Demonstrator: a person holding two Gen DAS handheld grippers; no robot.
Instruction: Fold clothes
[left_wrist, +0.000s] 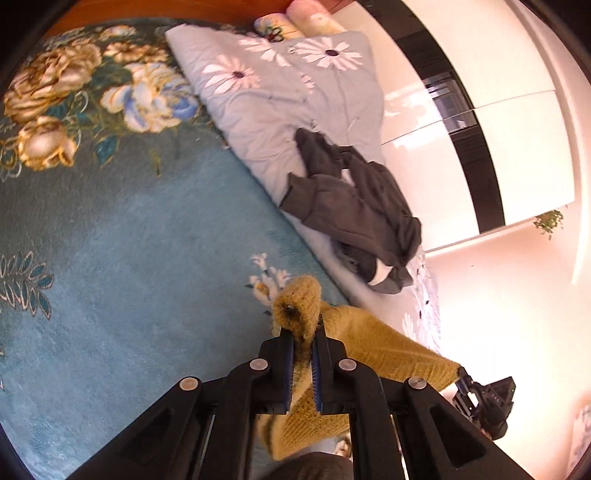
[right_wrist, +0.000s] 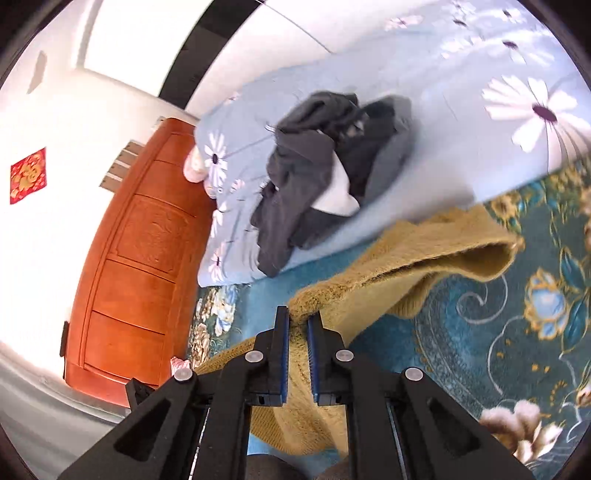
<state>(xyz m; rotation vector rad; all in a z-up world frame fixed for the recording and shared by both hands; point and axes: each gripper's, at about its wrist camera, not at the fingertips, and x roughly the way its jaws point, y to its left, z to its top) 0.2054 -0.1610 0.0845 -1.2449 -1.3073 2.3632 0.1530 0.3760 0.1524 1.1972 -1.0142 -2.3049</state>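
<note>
Closest to each lens, a hand-held gripper is clamped on the yellow knitted sweater: the left hand-held gripper pinches a bunched corner that sticks up past its tips, and the right hand-held gripper bites the folded edge just ahead of its fingers. Both are closed on the knit, none of it slack between the jaws.

Starting with the biggest thing, the bed with its teal flowered cover spreads beyond and below both hand-held grippers. A pale blue daisy quilt lies farther out ahead, and on it sits a heap of dark grey clothes, well clear of either hand-held gripper and not yet touched.

What matters next is how the sweater runs. From the left hand-held gripper it stretches away to that gripper's right, and the other black tool shows at its far end. So its long axis seems to span hand to hand, held taut above the cover, though blur makes the drape hard to judge. Neither hand is nearer; both share it.
</note>
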